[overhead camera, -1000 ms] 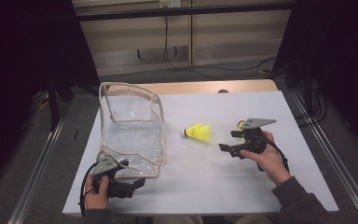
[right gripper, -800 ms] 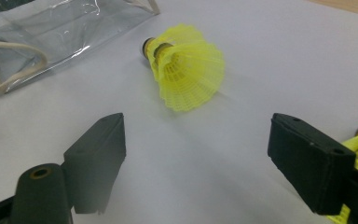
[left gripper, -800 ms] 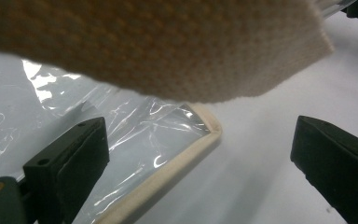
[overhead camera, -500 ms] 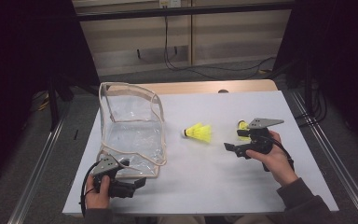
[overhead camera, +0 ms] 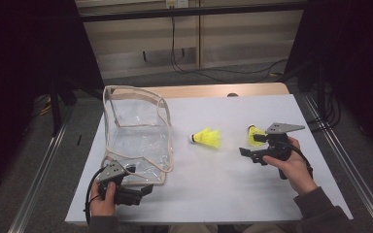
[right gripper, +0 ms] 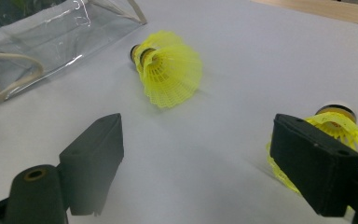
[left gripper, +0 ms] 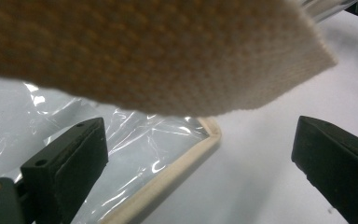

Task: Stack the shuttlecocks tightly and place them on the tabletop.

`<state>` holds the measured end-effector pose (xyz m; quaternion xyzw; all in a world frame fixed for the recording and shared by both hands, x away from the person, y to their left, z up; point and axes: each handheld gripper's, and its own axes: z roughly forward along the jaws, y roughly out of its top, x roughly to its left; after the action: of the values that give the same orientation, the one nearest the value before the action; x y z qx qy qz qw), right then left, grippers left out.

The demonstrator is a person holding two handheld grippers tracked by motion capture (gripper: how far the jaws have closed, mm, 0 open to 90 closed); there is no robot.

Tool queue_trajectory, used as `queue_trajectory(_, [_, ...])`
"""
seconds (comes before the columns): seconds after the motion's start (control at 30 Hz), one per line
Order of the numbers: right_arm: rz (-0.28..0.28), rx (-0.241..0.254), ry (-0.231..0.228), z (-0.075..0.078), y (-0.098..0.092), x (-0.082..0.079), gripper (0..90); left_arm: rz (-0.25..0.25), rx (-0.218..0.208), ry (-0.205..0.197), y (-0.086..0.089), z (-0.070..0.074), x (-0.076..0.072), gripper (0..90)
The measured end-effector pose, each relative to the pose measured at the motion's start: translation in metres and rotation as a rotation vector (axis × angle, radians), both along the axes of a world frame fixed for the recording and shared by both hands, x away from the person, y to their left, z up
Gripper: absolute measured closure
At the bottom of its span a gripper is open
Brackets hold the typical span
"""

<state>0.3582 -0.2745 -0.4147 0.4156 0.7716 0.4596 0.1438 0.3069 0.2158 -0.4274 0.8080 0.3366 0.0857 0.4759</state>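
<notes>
Right gripper (overhead camera: 248,144) released, jaws just widening, empty, between two shuttlecocks (overhead camera: 207,138); left gripper (overhead camera: 143,184) released at bag (overhead camera: 136,131) near corner

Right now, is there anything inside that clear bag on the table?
Nothing shows through the clear bag: only crinkled plastic and the white table beneath. Both yellow shuttlecocks lie outside it, one mid-table, one by the right gripper. Glare blurs its near corner.
</notes>
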Motion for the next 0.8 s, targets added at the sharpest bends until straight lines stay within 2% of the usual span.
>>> queue_trajectory(0.8, [-0.039, -0.009, -0.021, 0.005, -0.021, -0.009, 16.5, 0.002, -0.003, -0.006, -0.001, 0.001, -0.002, 3.5])
